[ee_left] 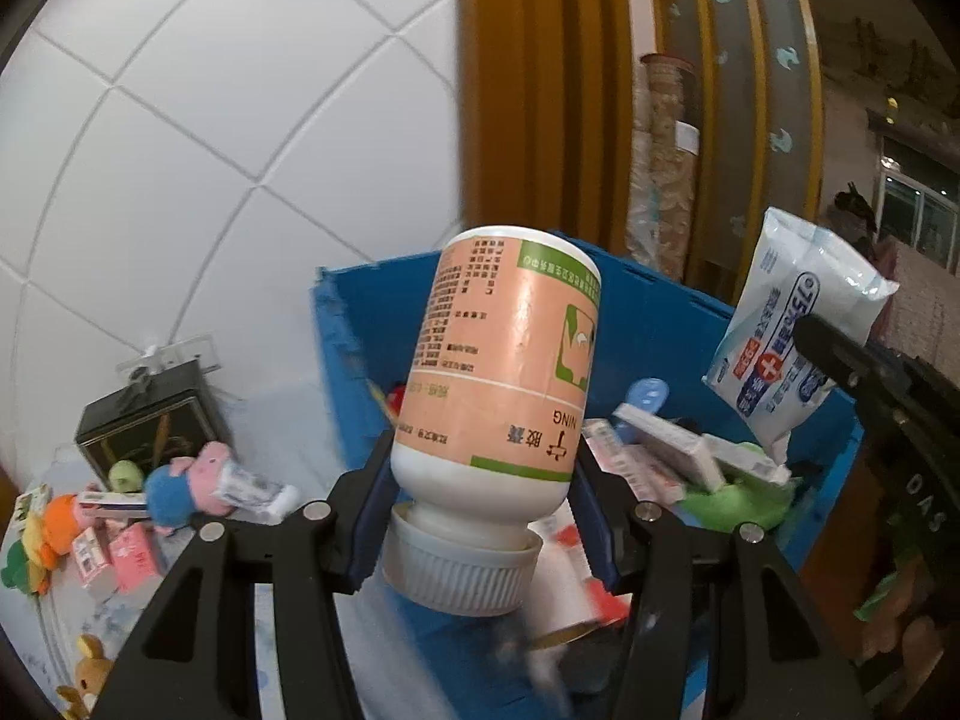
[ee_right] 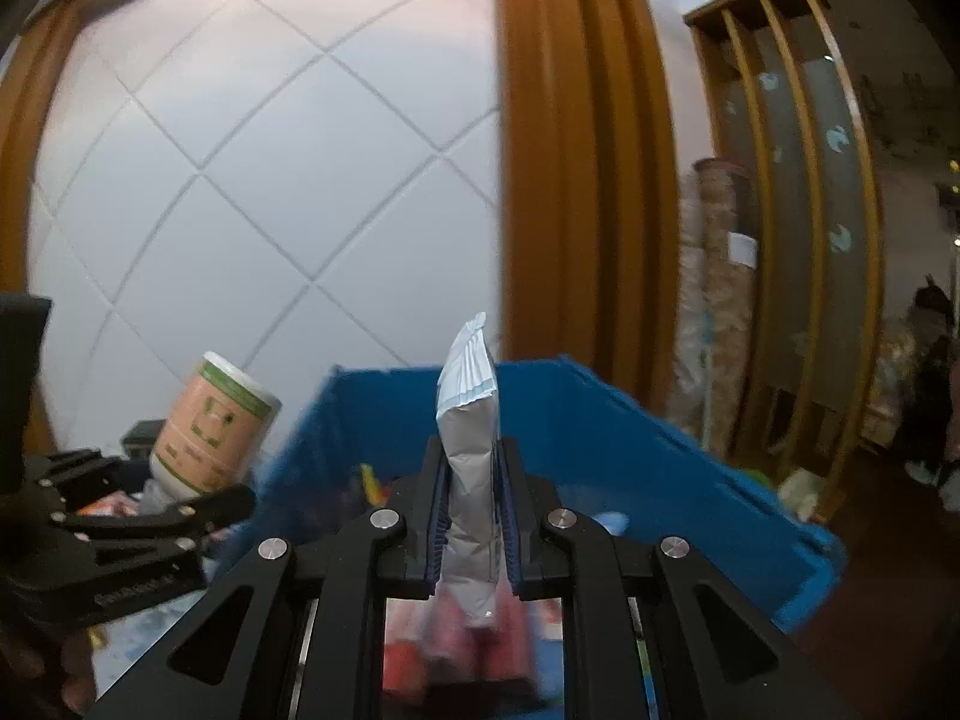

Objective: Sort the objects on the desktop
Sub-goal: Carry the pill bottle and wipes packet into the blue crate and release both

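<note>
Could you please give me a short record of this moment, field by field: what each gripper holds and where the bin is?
left gripper: shut on the pill bottle, cap toward the camera
right gripper: shut on the wipes packet, held edge-on
blue bin: just ahead of both grippers, already holding boxes and toys
table left of bin: plush toys and small boxes

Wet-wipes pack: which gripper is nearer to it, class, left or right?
Right. The right gripper is shut on the wet-wipes pack; the left gripper holds the pill bottle off to the side.
</note>
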`<state>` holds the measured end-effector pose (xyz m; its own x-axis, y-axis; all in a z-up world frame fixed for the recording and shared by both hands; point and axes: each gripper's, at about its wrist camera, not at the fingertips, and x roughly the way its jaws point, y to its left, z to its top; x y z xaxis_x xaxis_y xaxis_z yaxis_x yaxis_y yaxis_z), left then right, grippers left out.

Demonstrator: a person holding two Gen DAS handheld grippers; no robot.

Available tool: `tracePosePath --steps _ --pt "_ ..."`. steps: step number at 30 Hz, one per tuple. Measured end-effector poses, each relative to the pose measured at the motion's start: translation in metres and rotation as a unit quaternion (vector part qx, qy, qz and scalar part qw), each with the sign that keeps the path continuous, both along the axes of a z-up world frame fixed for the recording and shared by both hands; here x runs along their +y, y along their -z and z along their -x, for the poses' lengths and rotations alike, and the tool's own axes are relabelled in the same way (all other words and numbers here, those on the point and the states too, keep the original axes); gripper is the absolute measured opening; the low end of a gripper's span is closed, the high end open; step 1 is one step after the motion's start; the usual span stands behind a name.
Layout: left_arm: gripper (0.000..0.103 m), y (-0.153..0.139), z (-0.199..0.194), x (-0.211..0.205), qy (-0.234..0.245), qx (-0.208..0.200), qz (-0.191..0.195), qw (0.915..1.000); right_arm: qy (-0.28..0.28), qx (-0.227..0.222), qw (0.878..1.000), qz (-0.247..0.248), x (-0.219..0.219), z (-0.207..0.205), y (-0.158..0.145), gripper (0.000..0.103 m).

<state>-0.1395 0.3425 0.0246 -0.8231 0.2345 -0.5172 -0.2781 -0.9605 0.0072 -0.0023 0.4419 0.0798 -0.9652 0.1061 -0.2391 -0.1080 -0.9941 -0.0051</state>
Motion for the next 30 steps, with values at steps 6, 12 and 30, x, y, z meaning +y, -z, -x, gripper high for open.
tracePosePath --steps 6,12,30 --pt "0.053 0.013 0.016 0.047 0.013 -0.036 0.008 0.9992 0.018 -0.033 0.999 0.007 0.053 0.009 0.016 0.016" --pt "0.053 0.025 0.032 0.094 0.025 -0.066 0.028 0.9971 0.025 -0.073 0.997 0.008 0.088 0.031 0.036 0.016" --pt "0.063 0.034 0.04 0.12 0.02 -0.102 0.041 0.9937 0.037 -0.199 0.979 0.003 0.133 0.08 0.075 0.02"
